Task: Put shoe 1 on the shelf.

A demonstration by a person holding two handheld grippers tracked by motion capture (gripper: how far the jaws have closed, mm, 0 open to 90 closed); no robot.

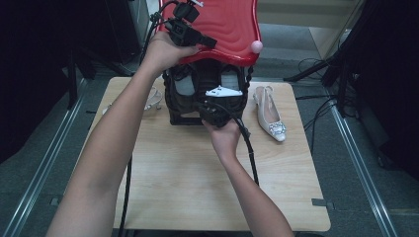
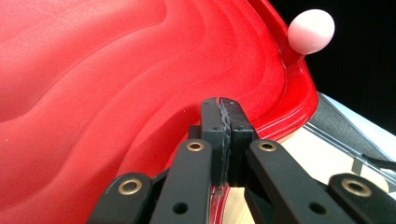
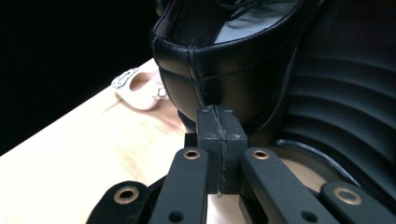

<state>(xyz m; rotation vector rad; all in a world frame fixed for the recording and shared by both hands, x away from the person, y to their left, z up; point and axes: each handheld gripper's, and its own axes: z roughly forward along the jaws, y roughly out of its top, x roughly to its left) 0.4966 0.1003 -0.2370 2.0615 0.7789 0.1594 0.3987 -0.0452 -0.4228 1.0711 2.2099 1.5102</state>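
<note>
A black ribbed box (image 1: 173, 106) stands at the back of the wooden table (image 1: 178, 177), and its red lid (image 1: 227, 24) with a pink knob (image 1: 256, 47) is tilted up. My left gripper (image 1: 210, 42) is shut on the lid's front rim, and the red lid (image 2: 93, 93) passes between its jaws (image 2: 220, 105). Black leather shoes (image 1: 185, 84) lie inside the box. At the box's front, my right gripper (image 1: 220, 96) is shut. Its tips (image 3: 217, 112) meet the heel of one black shoe (image 3: 224, 70), and I see nothing between them.
A white slingback shoe (image 1: 269, 116) with a jewelled toe lies on the table right of the box. Another (image 1: 154, 97) lies to the left, partly behind the left forearm. Cables trail from both grippers. Dark stands and metal rails flank the table.
</note>
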